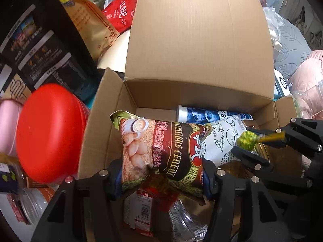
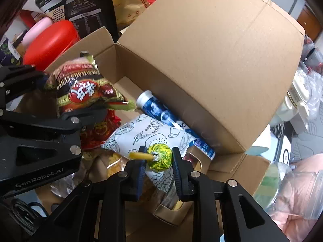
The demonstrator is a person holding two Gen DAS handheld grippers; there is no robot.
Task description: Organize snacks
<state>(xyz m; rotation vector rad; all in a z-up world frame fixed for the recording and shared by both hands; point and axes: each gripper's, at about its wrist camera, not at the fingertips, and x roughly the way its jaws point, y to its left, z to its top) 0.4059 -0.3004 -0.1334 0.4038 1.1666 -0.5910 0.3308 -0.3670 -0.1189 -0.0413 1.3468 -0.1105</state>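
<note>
Both grippers over open brown cardboard box [image 1: 198,46], each with a snack between its jaws.

Left gripper [image 1: 159,173]: jaws clamped on the sides of a dark red-and-gold cereal packet [image 1: 161,149], held above the box's contents. Right gripper [image 2: 158,162]: jaws slightly apart; green-yellow wrapped lollipop [image 2: 160,156] between them, yellow stick across the left pad, right pad seemingly clear, above white line-drawn pouch [image 2: 145,135]. Blue-white tube [image 2: 159,113] lies against box wall.

An open cardboard box [image 1: 201,92] stood amid clutter, beside a red-lidded container [image 1: 50,131] and a black printed package [image 1: 40,46]. The surface beneath them was hidden from view.
</note>
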